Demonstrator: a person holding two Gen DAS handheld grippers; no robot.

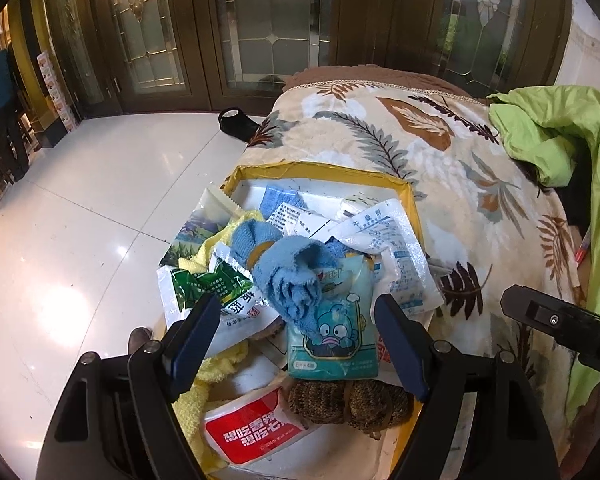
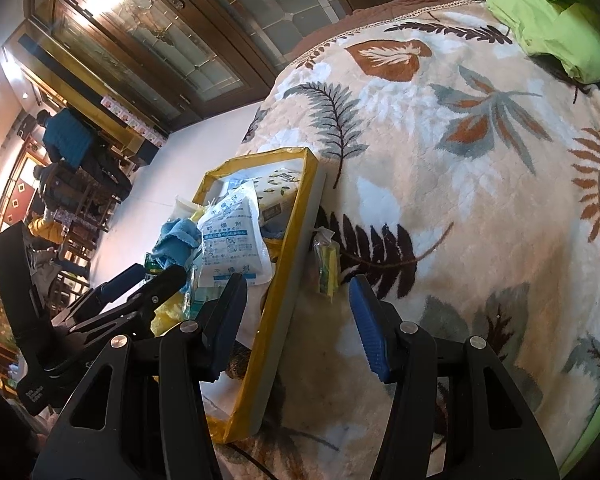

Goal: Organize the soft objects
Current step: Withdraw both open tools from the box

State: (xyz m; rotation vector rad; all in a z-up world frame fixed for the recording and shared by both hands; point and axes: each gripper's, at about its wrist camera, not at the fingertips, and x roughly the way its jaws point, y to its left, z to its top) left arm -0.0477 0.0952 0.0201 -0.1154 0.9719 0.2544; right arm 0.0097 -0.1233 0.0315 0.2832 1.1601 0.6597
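Observation:
A shallow box with yellow taped edges (image 1: 324,172) lies on a leaf-print blanket (image 1: 440,152). It is piled with soft things: a blue knit cloth (image 1: 292,276), a teal cartoon tissue pack (image 1: 334,340), a white desiccant bag (image 1: 396,248), a green-and-white pouch (image 1: 216,292), a yellow towel (image 1: 216,364), a red-and-white pack (image 1: 252,428) and a brown knit piece (image 1: 348,404). My left gripper (image 1: 298,344) is open, hovering over the box's near end around the tissue pack. My right gripper (image 2: 300,320) is open and empty over the box's right wall (image 2: 288,288). A small yellow-green packet (image 2: 328,264) lies just outside the box.
A lime-green cloth (image 1: 556,128) is bunched at the blanket's far right. White tiled floor (image 1: 80,208) lies to the left, with a black object (image 1: 236,122) on it and dark wood-and-glass doors (image 1: 260,28) behind. The right gripper's body (image 1: 560,324) shows at the left view's right edge.

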